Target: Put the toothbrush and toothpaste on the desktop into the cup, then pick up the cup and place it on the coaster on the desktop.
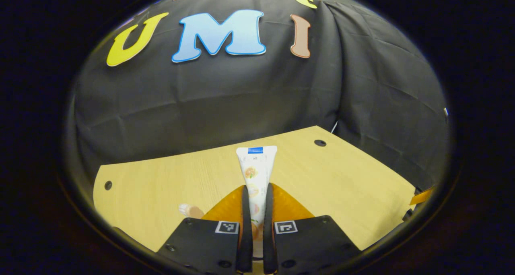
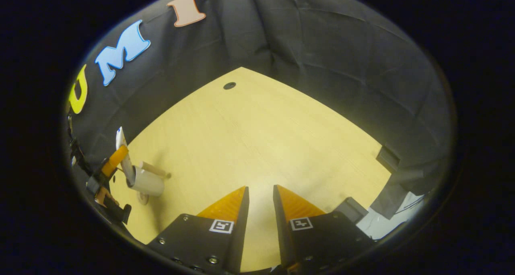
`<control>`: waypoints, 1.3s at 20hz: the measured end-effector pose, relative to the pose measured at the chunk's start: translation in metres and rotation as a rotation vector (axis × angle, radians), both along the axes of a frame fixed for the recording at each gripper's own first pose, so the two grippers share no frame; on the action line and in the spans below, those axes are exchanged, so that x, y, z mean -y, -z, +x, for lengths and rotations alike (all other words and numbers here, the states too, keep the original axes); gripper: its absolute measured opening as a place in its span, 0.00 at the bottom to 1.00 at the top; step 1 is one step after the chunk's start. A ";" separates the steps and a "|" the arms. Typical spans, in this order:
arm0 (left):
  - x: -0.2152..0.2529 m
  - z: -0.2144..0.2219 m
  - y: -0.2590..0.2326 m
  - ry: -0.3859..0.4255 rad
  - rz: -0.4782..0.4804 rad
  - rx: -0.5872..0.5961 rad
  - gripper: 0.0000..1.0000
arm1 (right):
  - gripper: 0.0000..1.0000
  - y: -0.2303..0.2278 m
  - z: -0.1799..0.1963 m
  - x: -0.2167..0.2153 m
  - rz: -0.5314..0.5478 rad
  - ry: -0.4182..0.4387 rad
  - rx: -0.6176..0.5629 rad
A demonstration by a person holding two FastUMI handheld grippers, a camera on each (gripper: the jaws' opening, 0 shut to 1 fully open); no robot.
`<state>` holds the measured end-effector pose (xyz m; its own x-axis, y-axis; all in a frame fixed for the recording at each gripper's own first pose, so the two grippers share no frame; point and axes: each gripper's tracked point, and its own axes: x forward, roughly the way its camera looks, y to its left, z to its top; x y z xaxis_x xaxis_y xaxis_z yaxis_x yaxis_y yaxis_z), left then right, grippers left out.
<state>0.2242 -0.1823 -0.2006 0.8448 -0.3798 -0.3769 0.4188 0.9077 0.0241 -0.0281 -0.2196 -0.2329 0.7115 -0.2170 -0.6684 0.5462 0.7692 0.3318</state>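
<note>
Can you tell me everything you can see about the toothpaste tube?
The toothpaste tube is white and looks like soft plastic, with orange fruit pictures down its front and a blue patch at its flat, crimped end. That end points up and away. The left hand-held gripper squeezes its lower body between both fingers, above the wooden desktop. In the right gripper view it hangs over the cup, lower end at the rim.

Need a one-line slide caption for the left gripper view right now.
Left claw shut on the toothpaste tube, held above the wooden desktop before the black cloth wall.
</note>
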 end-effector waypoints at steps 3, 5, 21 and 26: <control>-0.003 -0.004 0.000 -0.021 0.012 0.042 0.18 | 0.36 0.002 -0.007 -0.001 -0.002 0.001 -0.011; -0.006 -0.007 -0.001 -0.040 0.006 0.048 0.18 | 0.36 0.003 -0.007 -0.003 0.001 -0.001 -0.014; -0.017 -0.044 -0.050 -0.070 0.027 0.152 0.56 | 0.36 -0.002 -0.009 -0.035 0.025 -0.048 0.018; -0.022 -0.072 -0.067 -0.065 0.013 0.169 0.57 | 0.36 -0.016 0.000 -0.045 0.015 -0.073 0.056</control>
